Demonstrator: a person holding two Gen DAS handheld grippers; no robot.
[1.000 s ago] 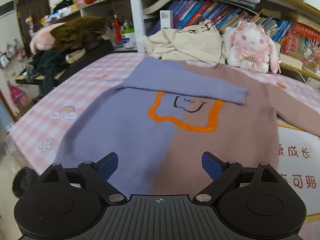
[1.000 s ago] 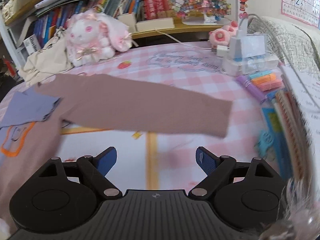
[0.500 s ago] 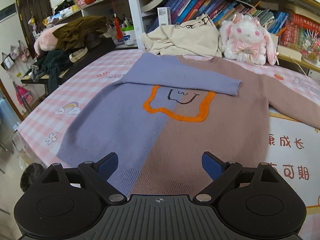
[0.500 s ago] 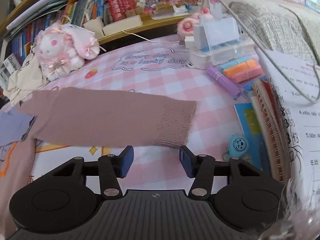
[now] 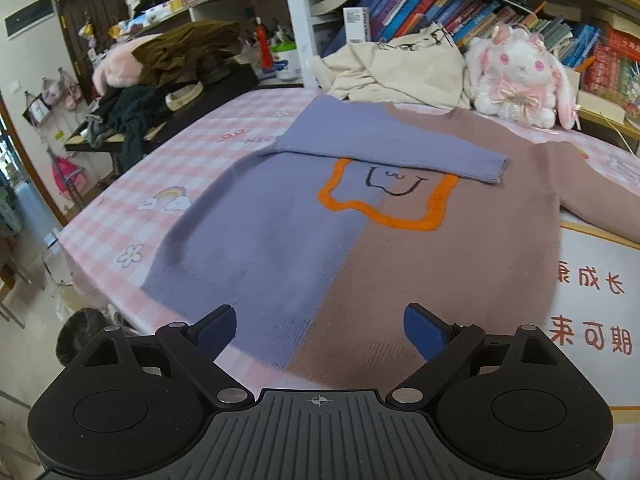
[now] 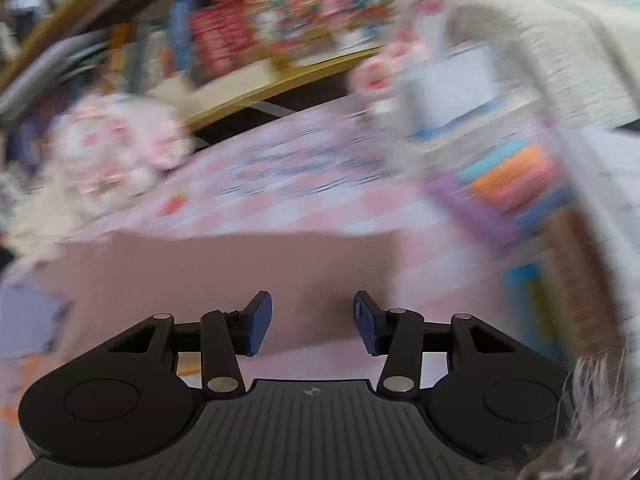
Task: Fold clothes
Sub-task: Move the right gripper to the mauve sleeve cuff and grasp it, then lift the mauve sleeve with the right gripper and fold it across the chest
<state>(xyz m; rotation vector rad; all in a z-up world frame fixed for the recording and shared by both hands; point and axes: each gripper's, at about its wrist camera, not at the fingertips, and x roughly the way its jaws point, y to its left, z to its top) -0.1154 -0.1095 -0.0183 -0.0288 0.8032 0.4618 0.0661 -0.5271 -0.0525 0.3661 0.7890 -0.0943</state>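
Lilac-and-brown sweater [image 5: 320, 216] spread flat across the pink-checked worktop [image 5: 192, 184], hem at its near edge, lilac sleeve [image 5: 384, 148] folded over the chest. Left tongs [image 5: 319, 330] released above the hem; right tongs [image 6: 312, 322] half parted, unclenched, over the brown sleeve [image 6: 224, 268].

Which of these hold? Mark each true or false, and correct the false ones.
1. The purple sleeve lies folded across the sweater. True.
2. The brown sleeve is also folded across the chest. False: it lies stretched out sideways on the checked cloth.
3. The left gripper grips the hem. False: its jaws stand open with nothing between them.
4. A plush rabbit sits beyond the sweater. True.
5. The sweater is one colour. False: half purple, half brown.
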